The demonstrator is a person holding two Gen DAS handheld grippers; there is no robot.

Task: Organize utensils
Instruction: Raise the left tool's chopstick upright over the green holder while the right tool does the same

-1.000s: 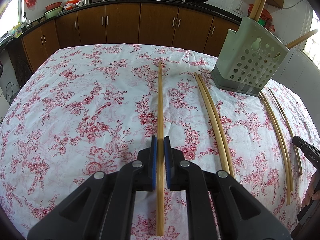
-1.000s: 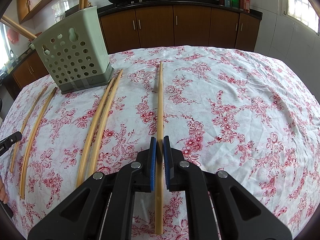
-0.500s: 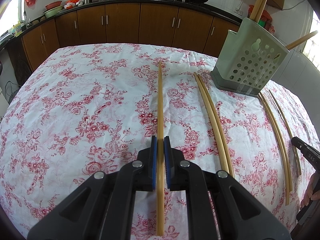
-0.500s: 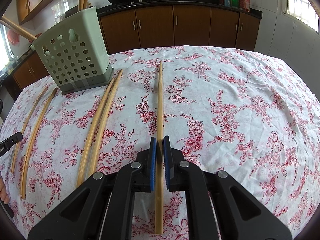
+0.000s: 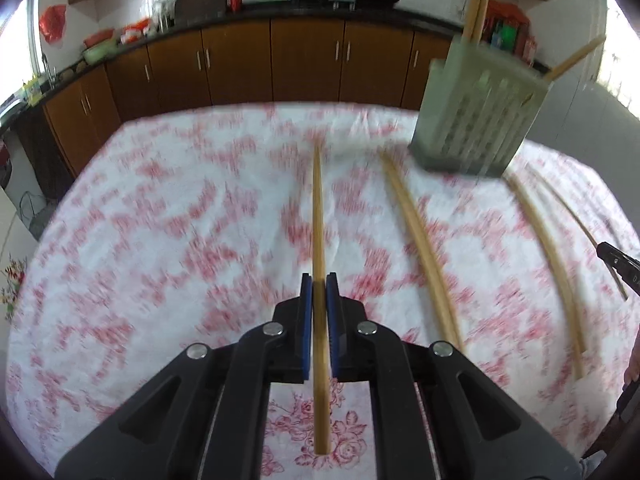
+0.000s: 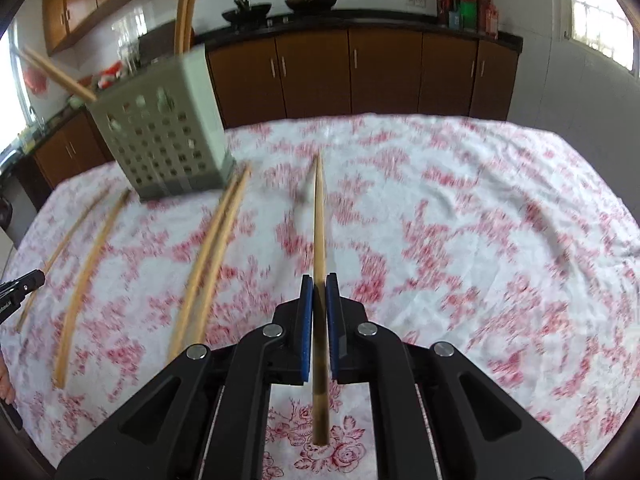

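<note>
Both wrist views look down across the tablecloth (image 5: pixel 160 208), sharing it.

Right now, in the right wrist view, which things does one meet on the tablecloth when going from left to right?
Tip of the other gripper → single chopstick → green holder → pair of chopsticks → chopstick held in the right gripper → bare flowered tablecloth.

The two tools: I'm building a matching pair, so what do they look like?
Both alike: the left tool and right tool have matte black angular plastic bodies, round silver pivot screws, and flat blue pads lining the inner faces of both fingers.
</note>
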